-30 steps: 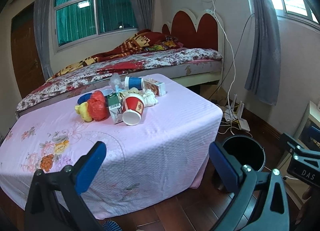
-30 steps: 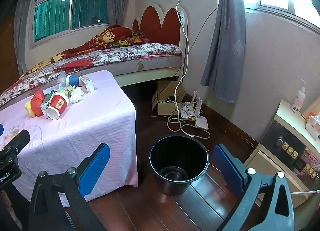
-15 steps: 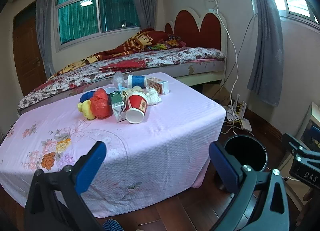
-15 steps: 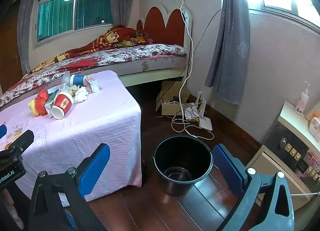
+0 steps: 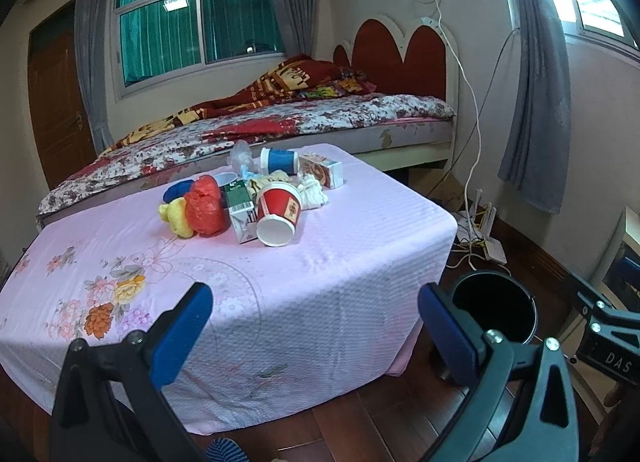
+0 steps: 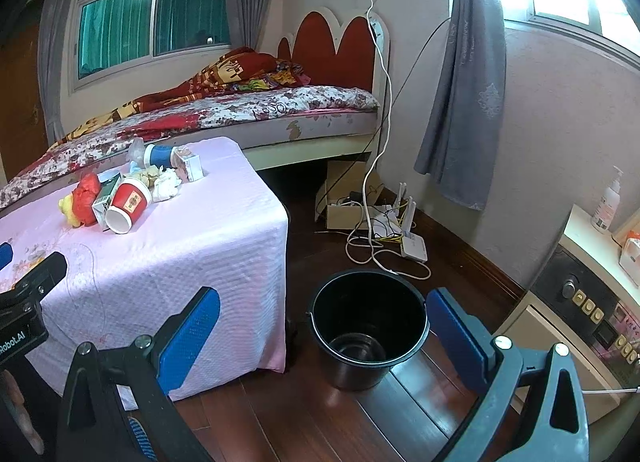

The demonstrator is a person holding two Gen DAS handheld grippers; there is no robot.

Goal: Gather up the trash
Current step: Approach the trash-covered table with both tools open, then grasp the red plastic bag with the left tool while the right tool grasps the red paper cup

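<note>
A pile of trash lies on the pink-clothed table (image 5: 320,270): a red paper cup (image 5: 278,214) on its side, a green-white carton (image 5: 241,211), a crumpled red bag (image 5: 205,206), a yellow item (image 5: 176,216), a blue cup (image 5: 279,160), a small box (image 5: 322,170) and white tissue (image 5: 312,192). The cup also shows in the right wrist view (image 6: 128,204). A black bucket (image 6: 368,336) stands on the floor right of the table. My left gripper (image 5: 316,326) is open and empty, short of the table's near edge. My right gripper (image 6: 322,326) is open and empty above the bucket.
A bed (image 5: 280,126) with a red headboard stands behind the table. Cables and a white router (image 6: 412,246) lie on the wooden floor by a cardboard box (image 6: 348,202). A cabinet (image 6: 580,302) with a pump bottle stands at the right. Grey curtains hang by the windows.
Both grippers have drifted slightly forward and up; the table and bucket sit a little lower in view. Both stay open and empty.
</note>
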